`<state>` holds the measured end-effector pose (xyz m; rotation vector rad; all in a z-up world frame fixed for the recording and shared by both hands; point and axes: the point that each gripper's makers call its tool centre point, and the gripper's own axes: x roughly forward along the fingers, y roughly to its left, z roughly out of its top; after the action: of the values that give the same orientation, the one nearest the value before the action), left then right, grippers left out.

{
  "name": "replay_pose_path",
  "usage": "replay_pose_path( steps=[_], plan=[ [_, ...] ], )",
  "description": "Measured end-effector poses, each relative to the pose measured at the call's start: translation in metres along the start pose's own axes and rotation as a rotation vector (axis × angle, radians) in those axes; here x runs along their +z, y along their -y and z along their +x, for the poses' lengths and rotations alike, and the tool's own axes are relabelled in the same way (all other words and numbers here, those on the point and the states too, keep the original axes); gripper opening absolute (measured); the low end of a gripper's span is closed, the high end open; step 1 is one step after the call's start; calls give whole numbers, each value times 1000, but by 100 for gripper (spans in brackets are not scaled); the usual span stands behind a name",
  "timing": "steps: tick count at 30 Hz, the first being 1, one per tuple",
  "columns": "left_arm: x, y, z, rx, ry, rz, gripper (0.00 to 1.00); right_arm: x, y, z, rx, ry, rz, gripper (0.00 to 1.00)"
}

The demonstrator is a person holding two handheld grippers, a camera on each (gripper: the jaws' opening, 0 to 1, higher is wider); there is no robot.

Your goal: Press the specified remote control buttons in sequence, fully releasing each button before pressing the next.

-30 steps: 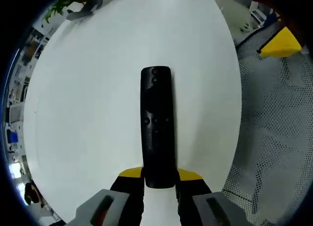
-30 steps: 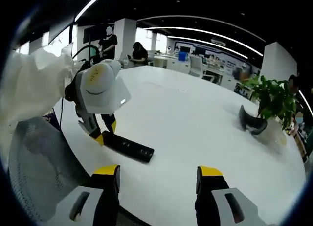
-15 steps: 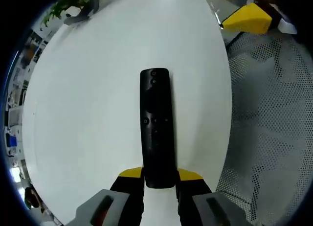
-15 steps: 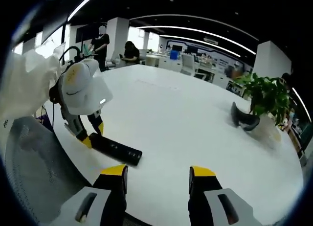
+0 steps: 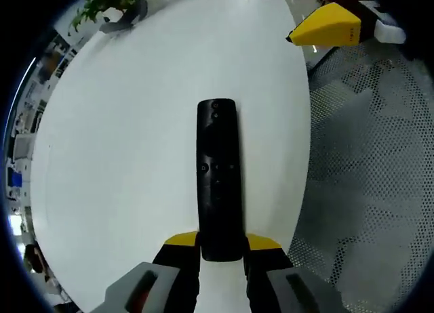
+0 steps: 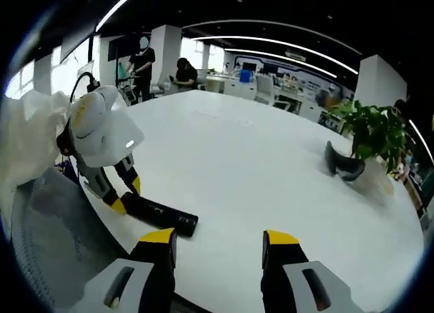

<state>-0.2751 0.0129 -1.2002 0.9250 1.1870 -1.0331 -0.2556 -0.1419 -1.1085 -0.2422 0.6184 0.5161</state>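
The remote control point(image 5: 218, 177) is clamped at its near end by the left gripper point(image 5: 222, 246) at the counter point(image 5: 122, 157) edge, presumably steadied for pressing. The right gripper point(image 6: 218, 240) is held above, jaws narrowly parted, empty.

Counter point(image 5: 122, 143): smooth white surface with a soft sheen.
Remote control point(image 5: 218, 177): black plastic, matt (buttons barely raised).
Left hand-held gripper point(image 5: 222, 248): black jaws with yellow plastic tips, grey body.
Chair mesh point(image 5: 373, 177): grey perforated fabric, rough weave.
Sleeve point(image 6: 27, 140): white crinkled cloth.
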Motion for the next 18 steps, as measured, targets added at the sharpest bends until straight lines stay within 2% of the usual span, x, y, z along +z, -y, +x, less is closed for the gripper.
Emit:
replay_pose_path(
  steps=[12,15,18],
  plan=[
    [2,21,-2,-6,76,-27,23,4,-3,-2,27,21,42,45],
    [3,27,-2,-3,91,-27,23,10,-2,-5,29,59,58,47],
    [5,32,-2,2,119,-55,23,17,-4,-8,62,89,125,45]
  ],
)
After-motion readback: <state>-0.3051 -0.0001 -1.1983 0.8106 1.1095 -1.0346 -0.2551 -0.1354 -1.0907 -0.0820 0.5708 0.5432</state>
